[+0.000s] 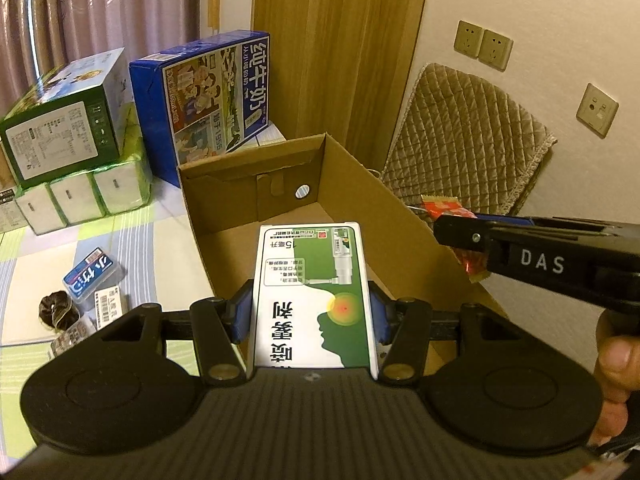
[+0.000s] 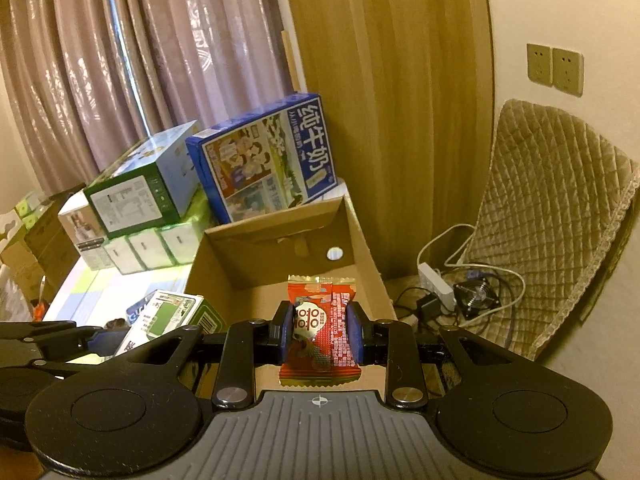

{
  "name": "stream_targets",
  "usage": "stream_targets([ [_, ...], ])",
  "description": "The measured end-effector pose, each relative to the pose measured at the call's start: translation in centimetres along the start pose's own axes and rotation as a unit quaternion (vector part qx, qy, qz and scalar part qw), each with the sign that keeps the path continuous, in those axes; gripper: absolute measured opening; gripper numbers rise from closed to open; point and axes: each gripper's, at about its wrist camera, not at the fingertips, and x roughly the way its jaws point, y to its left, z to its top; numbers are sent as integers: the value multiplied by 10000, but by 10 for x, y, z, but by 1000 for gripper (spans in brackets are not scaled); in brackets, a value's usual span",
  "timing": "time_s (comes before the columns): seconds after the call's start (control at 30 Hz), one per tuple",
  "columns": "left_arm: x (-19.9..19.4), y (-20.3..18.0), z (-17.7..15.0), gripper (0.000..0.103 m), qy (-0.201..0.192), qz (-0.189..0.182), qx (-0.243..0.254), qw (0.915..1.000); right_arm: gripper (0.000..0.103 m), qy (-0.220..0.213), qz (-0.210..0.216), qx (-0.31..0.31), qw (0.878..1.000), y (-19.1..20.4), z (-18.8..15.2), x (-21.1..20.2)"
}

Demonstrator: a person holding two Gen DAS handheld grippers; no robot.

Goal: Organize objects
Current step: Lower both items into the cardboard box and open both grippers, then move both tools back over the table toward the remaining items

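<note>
Holding both items over the carton (image 1: 360, 168).
My left gripper (image 1: 310, 312) clamps the box (image 1: 312, 292), long axis pointing far; my right gripper (image 2: 319, 332) pinches the candy (image 2: 320, 328), nearer the carton's right wall.

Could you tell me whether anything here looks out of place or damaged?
Nothing looks damaged or spilled. The only stragglers are a blue pack and a dark scrunchie lying loose on the mat, outside the open cardboard box.
</note>
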Motion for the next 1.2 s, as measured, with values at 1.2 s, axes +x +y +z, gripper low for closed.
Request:
stream_targets([
  [1.2,-44,64,-36,68,-135,365,-446,9982,63,-69,473,500,9976,3,-11,-11],
])
